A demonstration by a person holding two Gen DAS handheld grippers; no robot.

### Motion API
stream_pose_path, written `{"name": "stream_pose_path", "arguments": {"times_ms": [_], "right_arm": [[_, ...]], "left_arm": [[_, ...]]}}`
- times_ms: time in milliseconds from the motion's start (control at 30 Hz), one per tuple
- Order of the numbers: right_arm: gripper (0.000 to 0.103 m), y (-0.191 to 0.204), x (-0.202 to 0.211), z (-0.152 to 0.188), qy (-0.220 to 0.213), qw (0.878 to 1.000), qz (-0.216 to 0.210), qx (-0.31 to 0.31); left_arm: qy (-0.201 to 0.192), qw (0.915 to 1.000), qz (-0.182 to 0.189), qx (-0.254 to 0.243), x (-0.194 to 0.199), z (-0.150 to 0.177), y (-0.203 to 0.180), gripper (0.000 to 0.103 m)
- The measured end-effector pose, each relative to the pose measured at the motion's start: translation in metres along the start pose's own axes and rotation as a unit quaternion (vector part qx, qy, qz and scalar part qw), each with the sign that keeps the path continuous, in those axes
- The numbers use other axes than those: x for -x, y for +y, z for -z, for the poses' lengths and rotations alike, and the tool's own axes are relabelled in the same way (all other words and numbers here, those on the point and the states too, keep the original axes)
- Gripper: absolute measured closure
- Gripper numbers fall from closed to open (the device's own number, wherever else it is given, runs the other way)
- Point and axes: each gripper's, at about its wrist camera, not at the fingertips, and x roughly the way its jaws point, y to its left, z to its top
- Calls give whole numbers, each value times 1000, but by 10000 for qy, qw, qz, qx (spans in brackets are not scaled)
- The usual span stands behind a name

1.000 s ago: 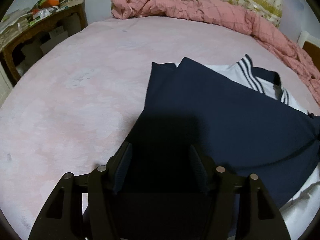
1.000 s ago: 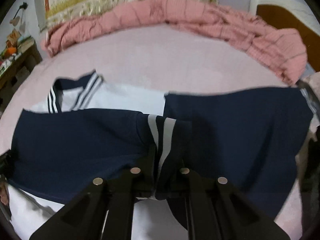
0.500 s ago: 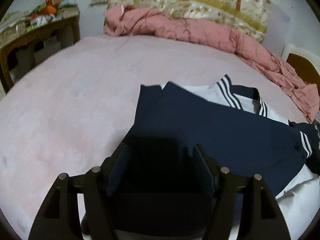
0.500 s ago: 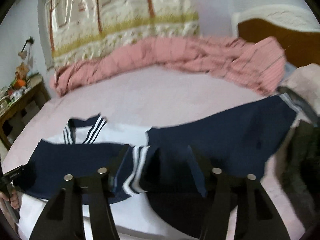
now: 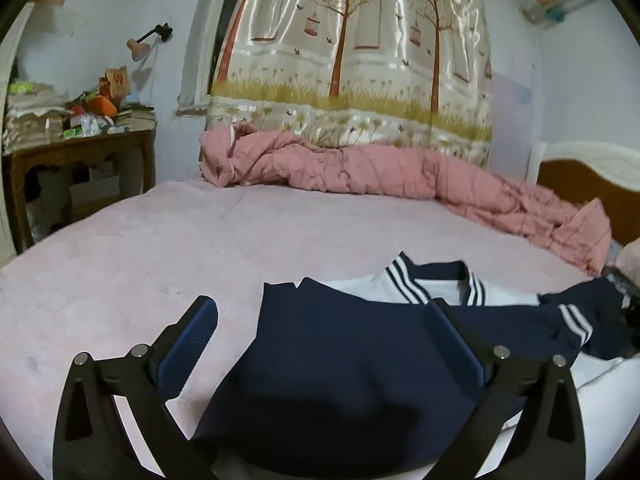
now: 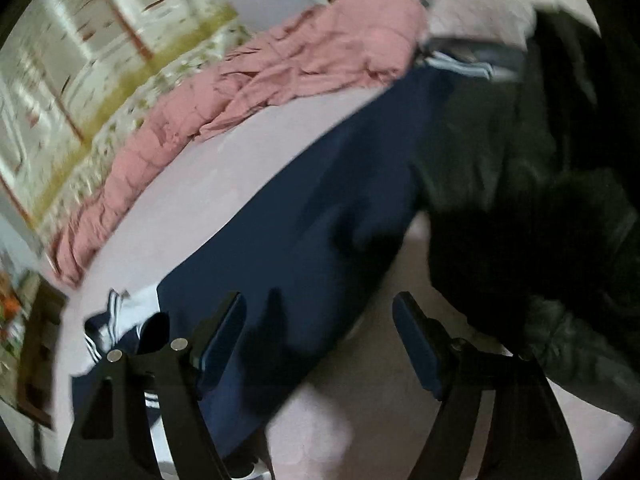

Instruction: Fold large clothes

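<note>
Both claws, left gripper (image 5: 326, 334) and right gripper (image 6: 320, 332), gape over the navy garment (image 5: 352, 360) (apparently untouched; right view blurred).

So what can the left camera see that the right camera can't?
Only the left wrist view shows the wall lamp, the wooden side table piled with clutter, and the garment's white striped collar laid out clearly. Only the right wrist view, which is blurred, shows a dark green-black jacket beside the garment. Both show the navy and white garment on the pink bed, the pink quilt, the tree curtain, and an open gripper: left gripper, right gripper.
</note>
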Motion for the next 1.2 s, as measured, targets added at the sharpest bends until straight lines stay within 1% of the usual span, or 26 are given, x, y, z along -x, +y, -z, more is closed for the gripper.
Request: {"name": "stream_pose_path", "arguments": {"times_ms": [133,167,233,267,300,333,367,433,467,533,567,600,633,700,733,767,800,867,900,933,967,1000,1033,1100,1167,1200], "right_arm": [[27,-13,-16,-3,-46,9995,144,-263],[30,-17,-22,-4,-68,9993,147,-332],[43,-20,-32,-6,-188,9989,154,-394],[45,-22,-35,-10,-250,9988,77,-410],[53,-25,-38,-13,-291,9985,4,-456],[63,-28,-41,-16,-318,9981,-59,-533],[70,-32,-42,-18,-337,9976,-135,-595],[99,-31,-39,-17,-387,9966,-466,-554],[99,-27,-34,-17,-495,9965,-512,-437],[99,-8,-16,-13,-912,9944,-528,84],[100,1,-8,-11,-1011,9923,-649,304],[102,11,4,-6,-1085,9876,-982,570],[102,25,15,0,-1068,9786,-1522,881],[102,51,31,13,-813,9608,-2128,1578],[102,71,39,25,-653,9470,-2262,2184],[102,80,41,33,-610,9432,-2141,2468],[102,88,40,39,-611,9456,-1852,2605],[102,85,30,34,-715,9638,-1168,2287],[97,78,24,28,-726,9734,-723,2049],[85,67,19,20,-795,9807,-212,1772],[75,56,17,16,-870,9844,46,1527],[51,43,17,11,-903,9882,164,1223],[35,31,18,9,-889,9913,158,956],[34,5,12,-2,-674,9972,-48,327],[34,-10,-3,-5,-434,9989,-161,17],[34,-15,-10,-6,-392,9990,-207,-74]], "left_arm": [[186,9994,22,286,-8,0,7,1],[199,9993,47,323,-9,0,8,1],[190,9993,37,315,-9,2,6,1],[172,9994,54,284,-9,2,6,1],[166,9995,65,265,-10,1,7,1],[154,9996,65,232,-10,1,6,1],[150,9997,58,196,-10,2,4,1],[150,9998,57,119,-11,2,2,1],[135,9999,52,87,-11,2,2,1],[89,9999,41,38,-7,3,-1,1],[64,10000,30,13,-6,4,-3,1],[51,10000,24,-10,-6,4,-4,1],[44,10000,18,-33,-5,4,-5,1],[42,10000,-1,-74,-4,5,-9,1],[50,9999,-4,-90,-4,5,-10,1],[54,9999,-1,-102,-4,6,-10,1],[55,9999,5,-111,-4,6,-11,1],[43,9999,7,-136,-4,6,-13,1],[40,9999,-3,-149,-3,6,-13,1],[37,9999,-15,-167,-3,7,-15,1],[29,9998,-22,-192,-3,7,-16,1],[21,9998,-29,-214,-3,6,-17,1],[9,9997,-43,-243,-2,7,-18,1],[-12,9995,-55,-298,-1,8,-21,1],[-20,9994,-55,-343,0,8,-23,1],[-14,9993,-46,-362,0,8,-22,1]]}}
